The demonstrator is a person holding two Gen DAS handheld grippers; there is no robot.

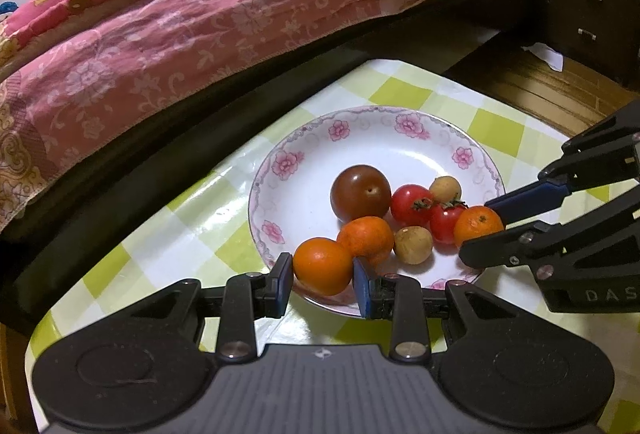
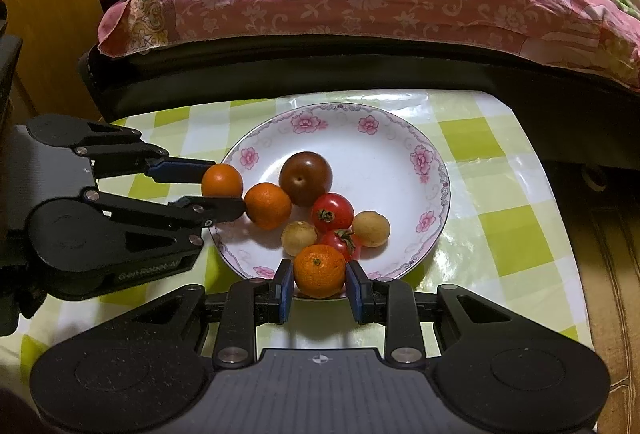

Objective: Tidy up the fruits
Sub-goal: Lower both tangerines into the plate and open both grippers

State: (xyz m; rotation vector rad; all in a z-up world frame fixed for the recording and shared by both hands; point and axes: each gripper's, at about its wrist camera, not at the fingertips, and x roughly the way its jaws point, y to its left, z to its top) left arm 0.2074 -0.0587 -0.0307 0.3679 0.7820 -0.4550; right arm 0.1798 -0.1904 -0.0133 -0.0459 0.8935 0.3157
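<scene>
A white plate with pink flowers (image 1: 360, 113) (image 2: 340, 107) sits on the checked table. In it lie a dark brown round fruit (image 1: 360, 195), two red cherry tomatoes (image 1: 410, 203), two tan longans (image 1: 413, 245) and a loose mandarin (image 1: 366, 238). My left gripper (image 1: 322, 276) (image 2: 224, 189) is shut on an orange mandarin (image 1: 322, 262) (image 2: 222, 179) at the plate's left rim. My right gripper (image 2: 319, 284) (image 1: 478, 230) is shut on another mandarin (image 2: 320, 270) (image 1: 478, 224) at the rim opposite, beside a tomato.
The table wears a green and white checked cloth (image 2: 500, 226). A bed with a pink floral cover (image 2: 360, 1) and a dark frame runs along the table's far side. A dark drawer cabinet (image 1: 588, 13) and wooden floor (image 1: 540, 81) lie beyond the table corner.
</scene>
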